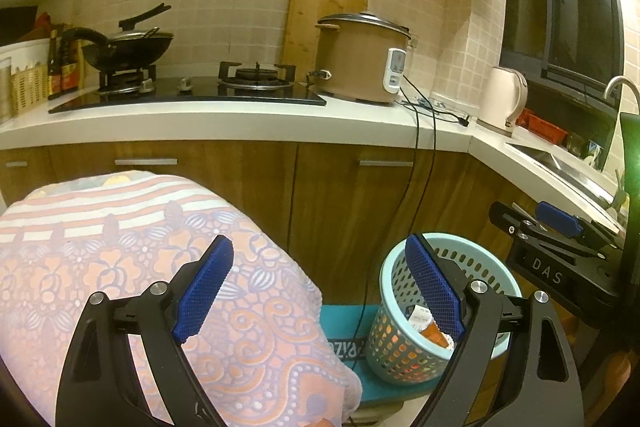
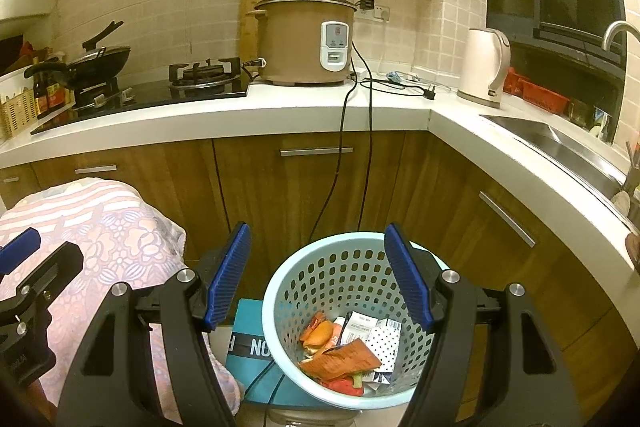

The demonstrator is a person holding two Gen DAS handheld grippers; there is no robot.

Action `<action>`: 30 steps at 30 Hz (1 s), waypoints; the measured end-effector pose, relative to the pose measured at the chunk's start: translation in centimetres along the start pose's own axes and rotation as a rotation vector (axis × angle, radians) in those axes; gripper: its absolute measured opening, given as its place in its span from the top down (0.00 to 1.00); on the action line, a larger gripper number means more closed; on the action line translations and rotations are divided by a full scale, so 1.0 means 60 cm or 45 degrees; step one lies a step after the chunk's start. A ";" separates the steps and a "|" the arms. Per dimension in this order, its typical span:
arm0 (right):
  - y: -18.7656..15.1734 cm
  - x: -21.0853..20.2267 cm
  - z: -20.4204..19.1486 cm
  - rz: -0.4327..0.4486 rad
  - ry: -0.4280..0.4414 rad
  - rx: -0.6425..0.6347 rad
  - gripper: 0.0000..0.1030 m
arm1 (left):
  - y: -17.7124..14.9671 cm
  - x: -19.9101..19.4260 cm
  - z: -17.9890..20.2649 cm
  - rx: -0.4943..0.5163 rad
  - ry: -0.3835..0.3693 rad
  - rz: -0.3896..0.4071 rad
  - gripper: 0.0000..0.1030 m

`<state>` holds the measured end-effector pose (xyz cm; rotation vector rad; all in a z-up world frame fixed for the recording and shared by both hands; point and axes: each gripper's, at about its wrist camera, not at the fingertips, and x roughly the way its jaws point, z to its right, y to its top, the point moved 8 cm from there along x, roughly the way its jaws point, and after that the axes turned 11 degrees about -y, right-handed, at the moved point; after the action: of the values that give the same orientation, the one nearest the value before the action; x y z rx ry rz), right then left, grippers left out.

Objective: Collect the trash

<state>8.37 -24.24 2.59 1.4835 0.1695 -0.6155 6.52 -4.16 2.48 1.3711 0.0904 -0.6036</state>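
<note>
- Right gripper (image 2: pixel 318 275): jaws standing wide apart, holding nothing, hovering over the basket (image 2: pixel 280 283); blue ribbed pads on black frames.
- Left gripper (image 1: pixel 320 287): likewise parted and empty, hanging above the cloth-covered surface (image 1: pixel 120 247).
- Trash (image 2: pixel 348 351): crumpled orange wrappers and white printed packets lying in the basket's bottom.
- Basket: pale blue perforated plastic, round.
- Cloth: orange-lilac floral, no litter showing; collection is looking largely finished, as far as visible.

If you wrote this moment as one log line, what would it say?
left claw: open, empty | right claw: open, empty, above basket | wrappers: in basket | cloth: no trash seen
</note>
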 end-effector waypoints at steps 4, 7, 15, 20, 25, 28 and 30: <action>0.003 -0.002 -0.004 0.004 0.007 -0.002 0.36 | 0.002 -0.004 -0.002 -0.001 0.009 0.004 0.17; 0.004 -0.003 -0.006 0.006 0.012 -0.005 0.36 | 0.003 -0.009 -0.005 -0.004 0.011 0.008 0.17; 0.006 -0.008 -0.016 0.013 0.024 -0.015 0.36 | 0.008 -0.013 -0.012 -0.012 0.017 0.013 0.17; 0.005 -0.009 -0.021 0.012 0.030 -0.018 0.36 | 0.007 -0.018 -0.014 -0.009 0.028 0.015 0.17; -0.003 -0.007 -0.027 -0.002 0.040 -0.024 0.36 | 0.003 -0.016 -0.017 -0.005 0.040 0.005 0.17; -0.006 -0.003 -0.030 -0.013 0.042 -0.030 0.36 | 0.002 -0.015 -0.018 -0.008 0.041 0.001 0.17; -0.007 -0.002 -0.030 -0.014 0.042 -0.029 0.36 | 0.001 -0.015 -0.020 -0.010 0.045 0.002 0.17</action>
<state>8.53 -22.44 2.08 1.4724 0.2094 -0.5968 6.15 -2.75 2.65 1.3746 0.1200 -0.5775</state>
